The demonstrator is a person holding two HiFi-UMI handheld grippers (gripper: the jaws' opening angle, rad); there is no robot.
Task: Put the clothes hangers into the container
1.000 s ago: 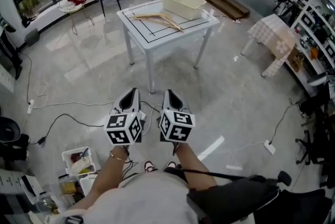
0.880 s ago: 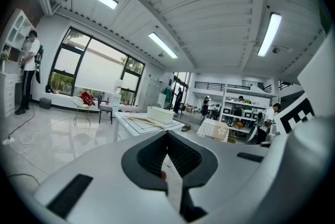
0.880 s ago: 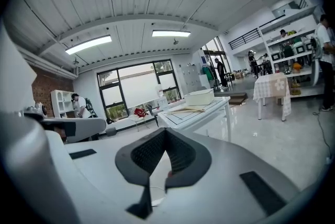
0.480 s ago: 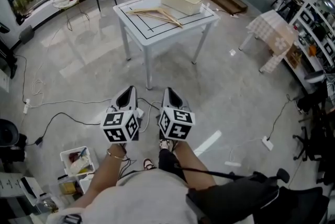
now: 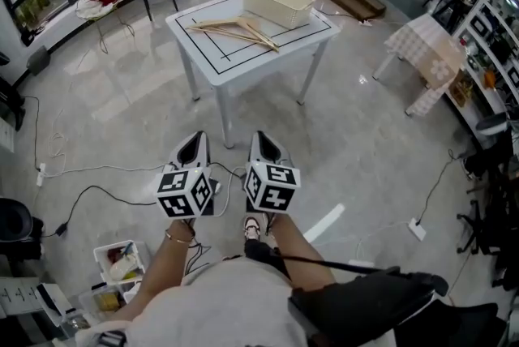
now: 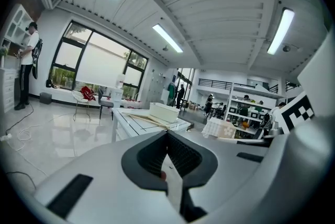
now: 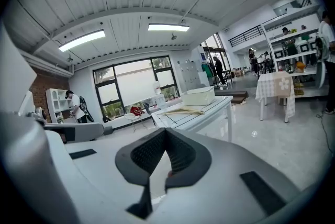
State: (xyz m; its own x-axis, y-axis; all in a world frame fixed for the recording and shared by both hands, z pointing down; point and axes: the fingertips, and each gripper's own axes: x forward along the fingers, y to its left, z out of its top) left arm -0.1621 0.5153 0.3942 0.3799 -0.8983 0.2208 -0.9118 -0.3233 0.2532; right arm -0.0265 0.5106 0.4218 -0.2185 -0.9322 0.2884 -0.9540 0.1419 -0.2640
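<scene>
Jaws of left gripper and right gripper together, empty; hangers, perhaps three, overlap.

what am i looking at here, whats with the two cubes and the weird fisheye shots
A person holds a gripper in each hand; the patterned cubes are part of them. The head view is from a camera on the person's head, looking down at the left gripper and right gripper above the floor. The two round pictures come from cameras riding on the grippers. Both are shut, holding nothing. Ahead, a white table carries wooden hangers beside a pale container.
</scene>
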